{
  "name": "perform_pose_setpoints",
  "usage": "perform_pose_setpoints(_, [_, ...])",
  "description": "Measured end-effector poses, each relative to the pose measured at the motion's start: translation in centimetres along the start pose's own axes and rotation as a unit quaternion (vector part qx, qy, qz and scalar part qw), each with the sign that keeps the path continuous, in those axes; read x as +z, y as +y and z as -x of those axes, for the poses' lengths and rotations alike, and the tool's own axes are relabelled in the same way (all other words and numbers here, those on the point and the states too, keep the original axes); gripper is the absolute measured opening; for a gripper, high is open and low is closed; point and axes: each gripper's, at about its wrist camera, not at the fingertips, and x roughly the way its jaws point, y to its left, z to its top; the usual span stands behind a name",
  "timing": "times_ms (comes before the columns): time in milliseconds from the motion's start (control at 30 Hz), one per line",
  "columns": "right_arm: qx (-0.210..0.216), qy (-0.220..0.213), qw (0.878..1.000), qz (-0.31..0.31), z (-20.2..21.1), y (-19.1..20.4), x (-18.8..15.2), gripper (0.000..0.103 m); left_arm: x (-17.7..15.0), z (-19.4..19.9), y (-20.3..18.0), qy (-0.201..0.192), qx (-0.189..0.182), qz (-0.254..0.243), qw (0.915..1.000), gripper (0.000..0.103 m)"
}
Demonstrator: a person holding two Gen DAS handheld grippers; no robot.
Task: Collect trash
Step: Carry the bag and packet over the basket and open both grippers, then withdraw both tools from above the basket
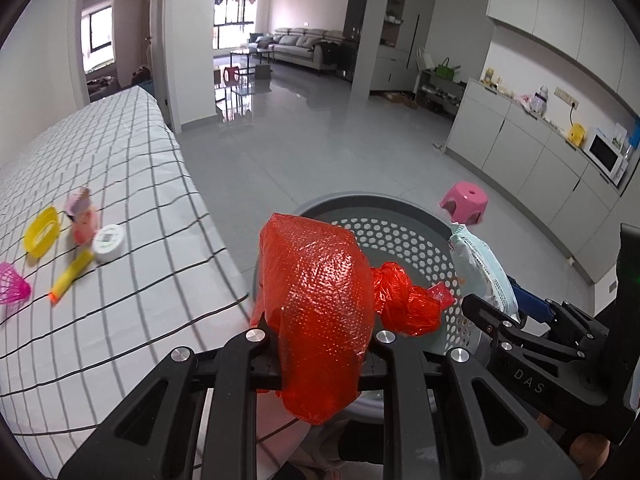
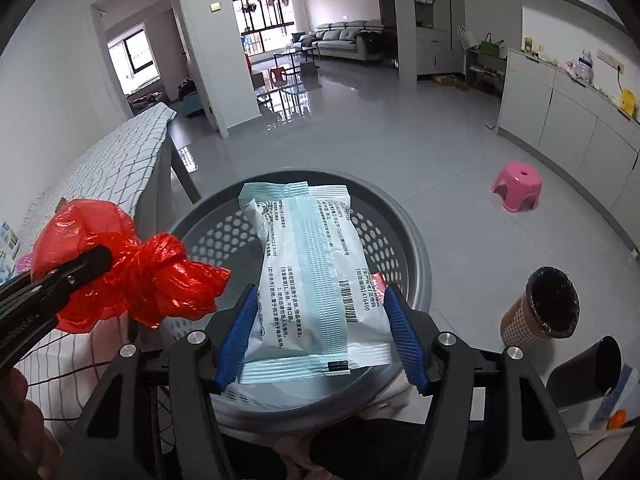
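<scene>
My left gripper (image 1: pixel 320 334) is shut on a knotted red plastic bag (image 1: pixel 320 300) and holds it over the near left rim of a grey perforated basket (image 1: pixel 400 236). The bag also shows in the right wrist view (image 2: pixel 132 276). My right gripper (image 2: pixel 320 312) is shut on a pale blue-and-white wipes packet (image 2: pixel 308 276) and holds it above the basket (image 2: pixel 384 232). The packet also shows in the left wrist view (image 1: pixel 484 272), with the right gripper (image 1: pixel 516 320) under it. A small red wrapper (image 1: pixel 440 294) lies inside the basket.
A table with a checked cloth (image 1: pixel 132 184) stands to the left, holding a yellow ring (image 1: pixel 40 232), a pink toy (image 1: pixel 82 218), a white jar lid (image 1: pixel 107 242), a yellow marker (image 1: pixel 70 276) and a pink mesh object (image 1: pixel 12 284). A pink stool (image 2: pixel 518 186) and two bins (image 2: pixel 548 304) stand on the floor to the right.
</scene>
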Motion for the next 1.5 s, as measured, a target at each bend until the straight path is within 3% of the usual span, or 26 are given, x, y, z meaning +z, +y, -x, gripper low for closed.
perform_pose_setpoints(500, [0.023,0.022,0.999,-0.01,-2.7,-2.2,0.7,0.062,0.9,-4.6,-2.4,0.043,0.005,-0.025,0.9988,0.02])
perform_pose_setpoints(633, [0.026,0.022,0.999,-0.007,-2.8,-1.8,0.8,0.062,0.9,-5.0,-2.1,0.049,0.005,-0.021,0.9986,0.024])
perform_pose_setpoints(800, [0.021,0.018,1.0,0.0,-2.4,-1.7,0.7,0.064,0.8,-4.7,-1.6,0.046,0.01,-0.01,0.9989,0.041])
perform_pose_setpoints(900, [0.021,0.016,1.0,-0.004,-2.1,-1.7,0.6,0.066,0.7,-4.2,-1.4,0.039,0.013,-0.006,0.9991,0.059])
perform_pose_setpoints(1500, [0.018,0.009,1.0,-0.012,-0.6,-1.9,-0.4,0.067,-0.1,-2.0,-0.9,0.022,0.021,0.0,0.9995,0.059])
